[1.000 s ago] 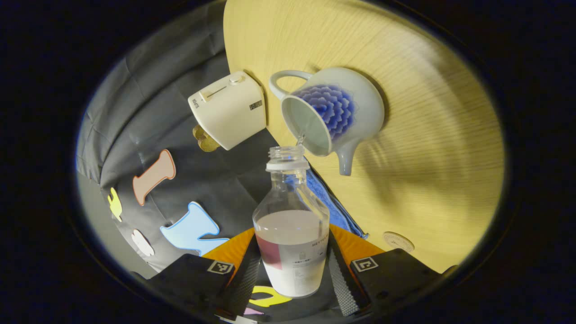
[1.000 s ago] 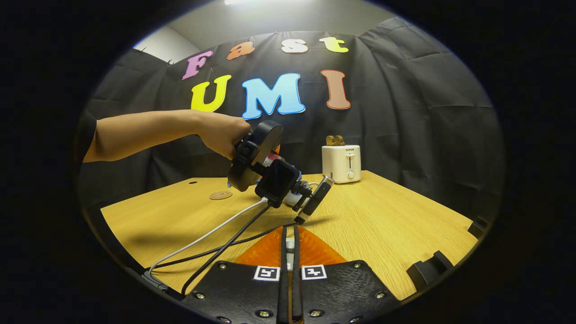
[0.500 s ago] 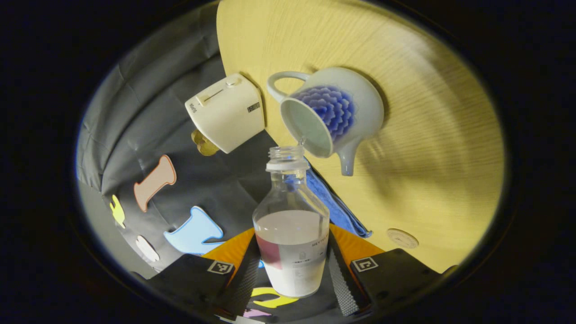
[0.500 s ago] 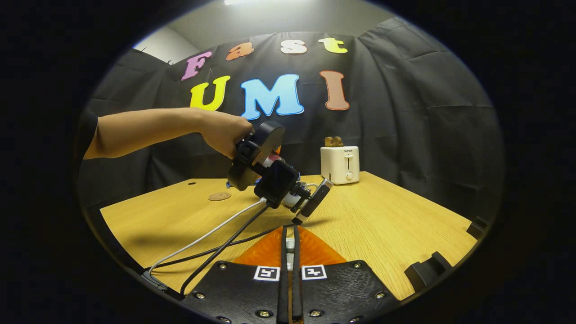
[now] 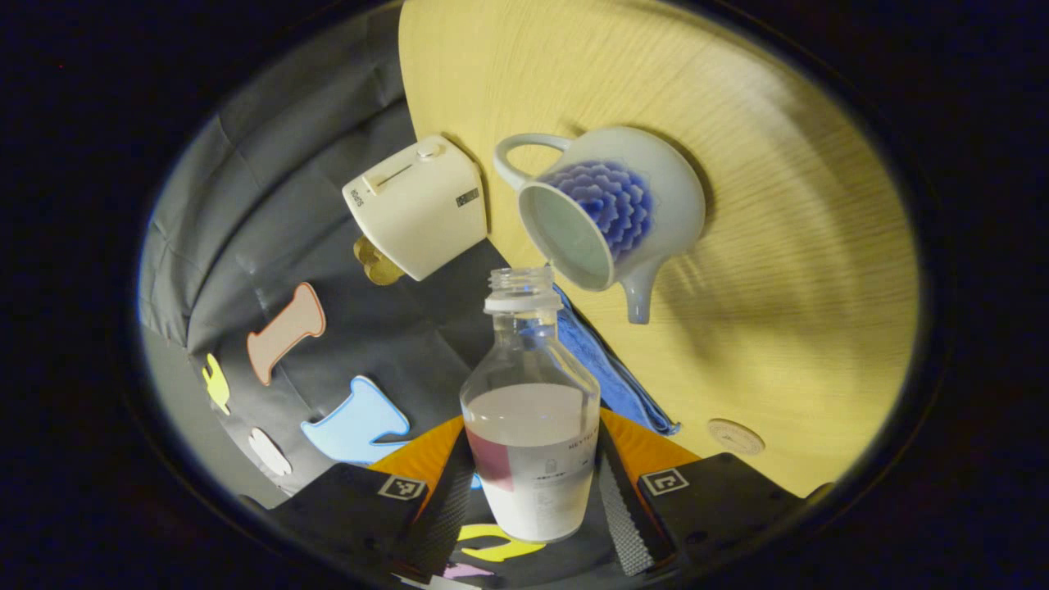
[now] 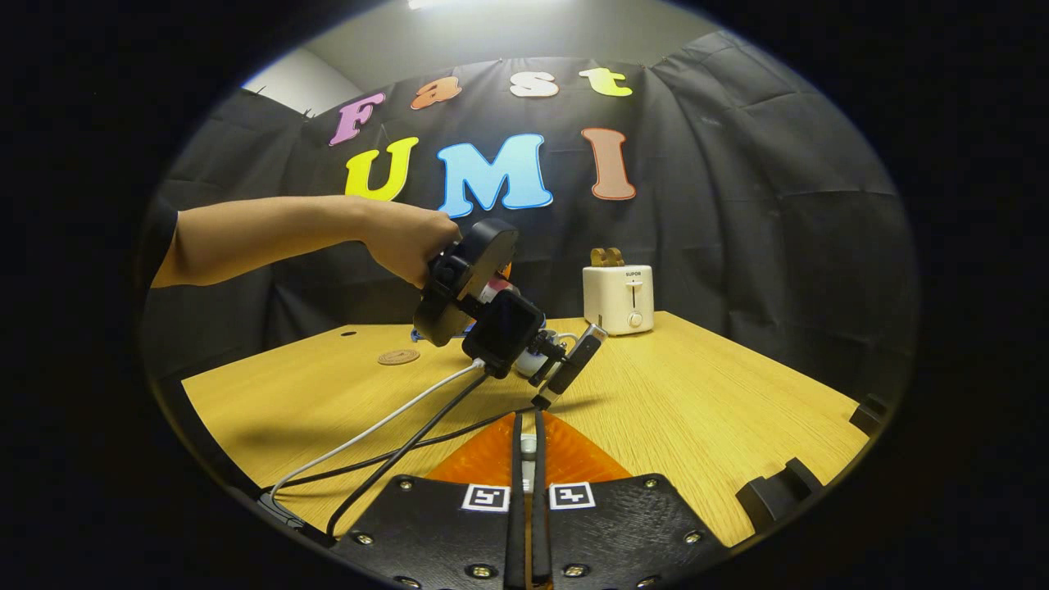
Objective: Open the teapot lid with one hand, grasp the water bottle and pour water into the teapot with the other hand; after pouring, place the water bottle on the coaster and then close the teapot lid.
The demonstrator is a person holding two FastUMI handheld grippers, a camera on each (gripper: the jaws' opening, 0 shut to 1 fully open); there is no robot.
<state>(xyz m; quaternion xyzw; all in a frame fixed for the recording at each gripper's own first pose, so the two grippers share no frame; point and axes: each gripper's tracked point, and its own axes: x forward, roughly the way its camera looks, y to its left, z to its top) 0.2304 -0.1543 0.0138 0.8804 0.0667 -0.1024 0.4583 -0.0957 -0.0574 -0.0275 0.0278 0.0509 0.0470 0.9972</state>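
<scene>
The left gripper [image 5: 533,500] clamps the water bottle [image 5: 531,434] low on its body, tipped so the neck meets the rim of the open teapot [image 5: 610,213] on the tabletop [image 5: 787,270] — a grip that leaves the mouth free to pour. The coaster [image 5: 735,436] waits nearby, beside a blue cloth [image 5: 610,377]. The right gripper [image 6: 526,447] is clenched on something small and pale — probably the lid, though I cannot tell.

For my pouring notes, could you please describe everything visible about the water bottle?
The water bottle is clear, likely plastic, uncapped, with a white neck ring and a pale label bearing a red patch. It is roughly half full. The left tongs clamp its lower body, tipping its open mouth toward the lidless teapot.
</scene>
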